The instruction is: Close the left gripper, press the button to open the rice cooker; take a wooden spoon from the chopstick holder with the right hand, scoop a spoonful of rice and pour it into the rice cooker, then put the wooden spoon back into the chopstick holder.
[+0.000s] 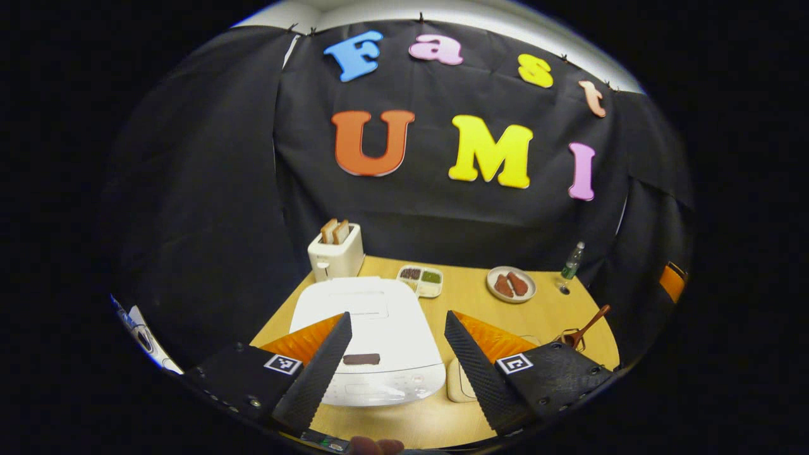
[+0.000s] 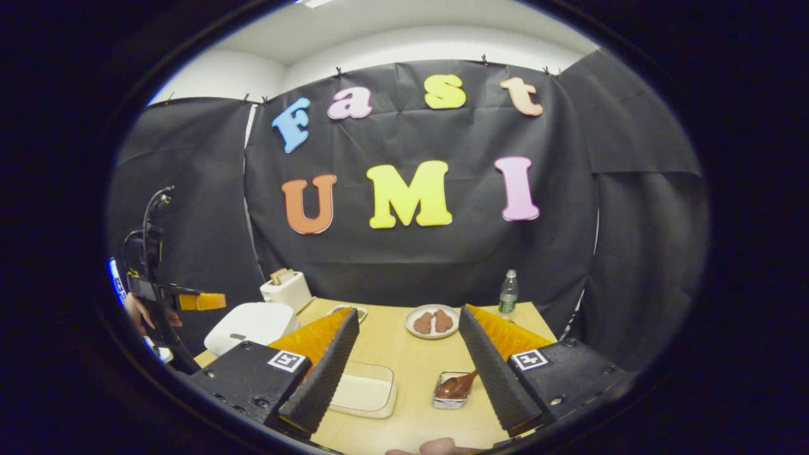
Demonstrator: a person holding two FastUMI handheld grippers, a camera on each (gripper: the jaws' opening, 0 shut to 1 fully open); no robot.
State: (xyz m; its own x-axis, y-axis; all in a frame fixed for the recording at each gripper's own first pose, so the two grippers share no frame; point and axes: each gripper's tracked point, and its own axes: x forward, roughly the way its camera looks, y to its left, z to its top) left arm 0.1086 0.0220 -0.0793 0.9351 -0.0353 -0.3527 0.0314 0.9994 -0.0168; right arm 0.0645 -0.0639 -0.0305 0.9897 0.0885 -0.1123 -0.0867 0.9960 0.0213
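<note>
The white rice cooker (image 1: 373,335) sits closed at the table's left, its dark button (image 1: 361,359) on the front of the lid. My left gripper (image 1: 397,314) hovers open just above it, fingers to either side of the lid. A wooden spoon (image 1: 588,328) leans in the small chopstick holder (image 1: 572,341) at the right. In the right gripper view, the spoon (image 2: 458,384) lies in the holder (image 2: 452,390) beside a shallow tray of rice (image 2: 363,388). My right gripper (image 2: 409,311) is open and empty above the table, short of both. The rice cooker (image 2: 249,325) is at the left there.
At the back of the wooden table (image 1: 543,309) stand a toaster (image 1: 335,253) with bread, a divided dish (image 1: 420,280), a plate of meat (image 1: 510,284) and a bottle (image 1: 572,262). A hand (image 2: 136,309) holds the left gripper (image 2: 212,301) over the cooker.
</note>
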